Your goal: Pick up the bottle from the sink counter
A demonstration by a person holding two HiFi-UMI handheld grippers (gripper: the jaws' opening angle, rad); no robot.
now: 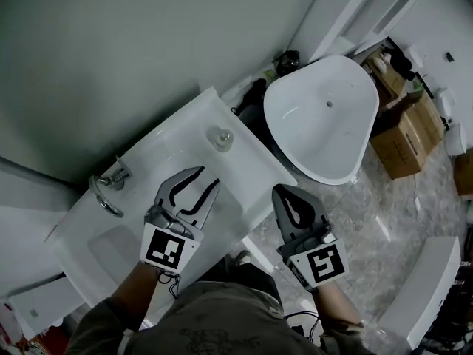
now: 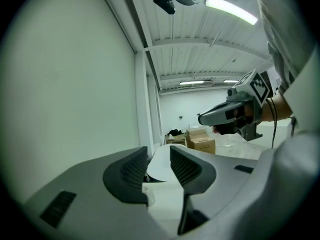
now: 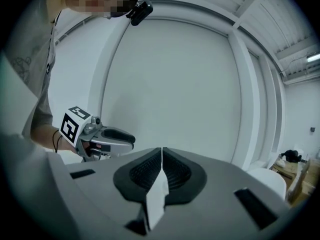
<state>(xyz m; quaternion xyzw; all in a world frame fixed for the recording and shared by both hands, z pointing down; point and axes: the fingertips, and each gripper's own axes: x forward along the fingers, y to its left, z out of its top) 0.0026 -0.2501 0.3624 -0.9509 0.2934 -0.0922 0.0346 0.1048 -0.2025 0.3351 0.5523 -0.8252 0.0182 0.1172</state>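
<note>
1 small clear round bottle (image 1: 222, 137) stands on the white sink surface (image 1: 177, 135), near its right end, with bare surface all round it. Of the 2 tools, the left tool (image 1: 209, 177) hovers just short of the bottle, jaws apart. The right tool (image 1: 281, 193) is closed tight, out past the surface's edge, near 1 white bathtub (image 1: 347, 154).

A big white bathtub (image 1: 325, 117) sits in the upper right of the head view. Just to its right, a brown cardboard box (image 1: 405, 135) stands on the shiny stone floor (image 1: 384, 220). Above that is an open box (image 1: 386, 71) with things inside. Some dark stuff (image 1: 255, 98) lies left of the tub, next to the grey wall (image 1: 111, 50). A shiny curved tap (image 1: 107, 192) is at the middle left. In the left gripper view, a long light (image 2: 231, 11) glows at the top, and far-off boxes (image 2: 201, 140) sit in the middle.
</note>
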